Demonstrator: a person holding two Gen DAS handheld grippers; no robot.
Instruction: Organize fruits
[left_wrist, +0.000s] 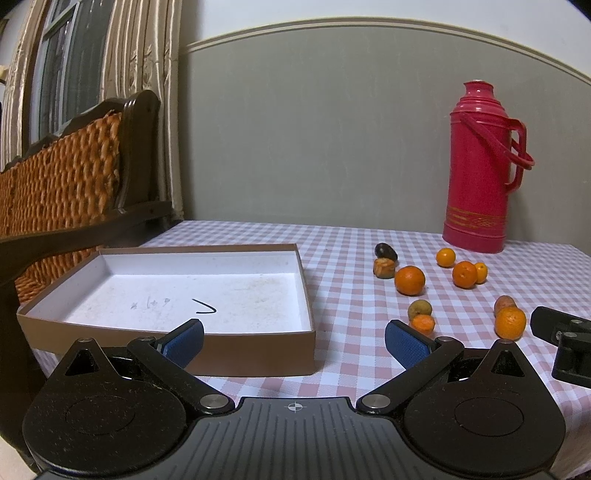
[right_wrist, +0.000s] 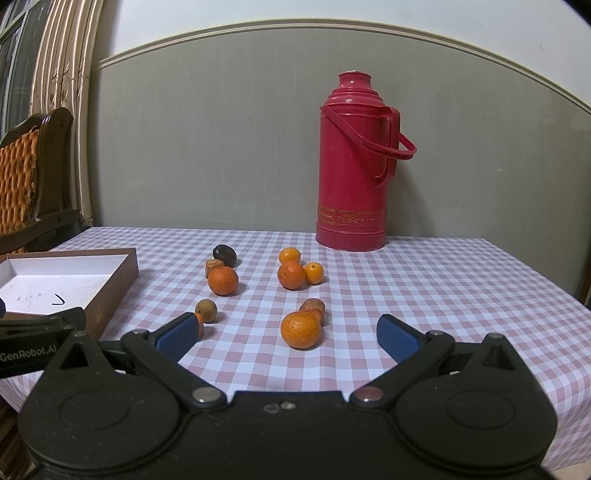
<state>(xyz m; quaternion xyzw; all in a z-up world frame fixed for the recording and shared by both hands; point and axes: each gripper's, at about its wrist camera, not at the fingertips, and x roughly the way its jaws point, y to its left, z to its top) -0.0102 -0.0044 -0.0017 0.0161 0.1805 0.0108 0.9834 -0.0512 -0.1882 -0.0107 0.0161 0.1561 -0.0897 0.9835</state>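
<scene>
A pink-checked table (right_wrist: 424, 295) stands against a grey wall, a red thermos (right_wrist: 352, 166) at its back. Oranges (right_wrist: 300, 329) lie scattered mid-table — the shallow box (left_wrist: 255, 354) sits empty to their left. Left claw (left_wrist: 293, 341) and right claw (right_wrist: 288, 338) both gape, holding nothing.

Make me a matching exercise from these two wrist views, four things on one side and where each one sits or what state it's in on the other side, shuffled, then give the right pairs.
Things:
1. cardboard box
2. red thermos
3. dark fruit
4. nearest orange

Places or states:
A. stands upright at the back of the table by the wall
B. lies between the open fingers of the right gripper, not held
C. holds no fruit, on the left part of the table
D. behind a brownish fruit, in the far left cluster

Pairs: 1-C, 2-A, 3-D, 4-B
</scene>
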